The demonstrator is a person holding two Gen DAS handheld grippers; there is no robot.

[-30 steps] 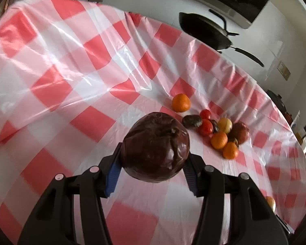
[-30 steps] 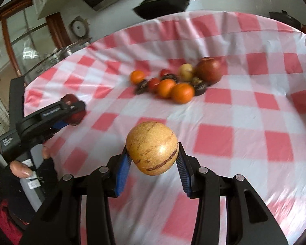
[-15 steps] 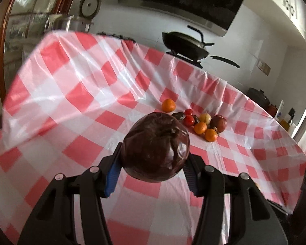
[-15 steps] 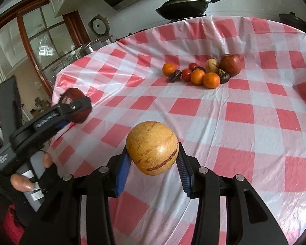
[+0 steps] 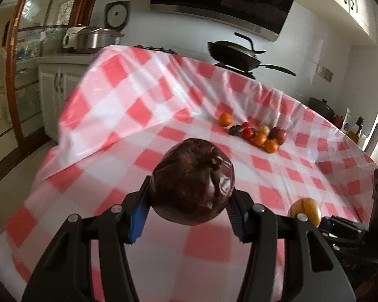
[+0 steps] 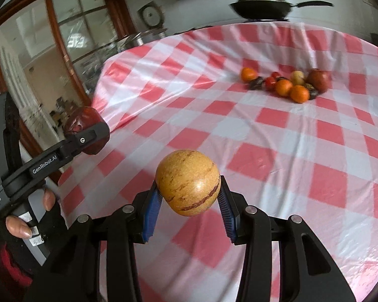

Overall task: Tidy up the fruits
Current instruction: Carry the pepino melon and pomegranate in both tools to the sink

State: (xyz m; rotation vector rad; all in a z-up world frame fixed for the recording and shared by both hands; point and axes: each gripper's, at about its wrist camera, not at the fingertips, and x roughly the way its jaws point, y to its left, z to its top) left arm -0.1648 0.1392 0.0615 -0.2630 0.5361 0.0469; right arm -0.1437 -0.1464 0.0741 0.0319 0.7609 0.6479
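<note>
Dark red fruit [image 5: 192, 185] clamped in left gripper [image 5: 189, 214], yellow streaked fruit [image 6: 187, 182] clamped in right gripper [image 6: 189, 214], fruit cluster [image 6: 287, 84] gathered near the checked surface's [image 6: 277, 138] far edge, black pan [image 6: 262, 6] seen beyond.

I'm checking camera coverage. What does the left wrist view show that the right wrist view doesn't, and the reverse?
Only the left wrist view: the white cupboard beside the table.
Only the right wrist view: the person's hand on the left gripper's handle.
Both: the dark red fruit in the left gripper, the yellow striped fruit in the right gripper, the fruit pile and the black pan.
</note>
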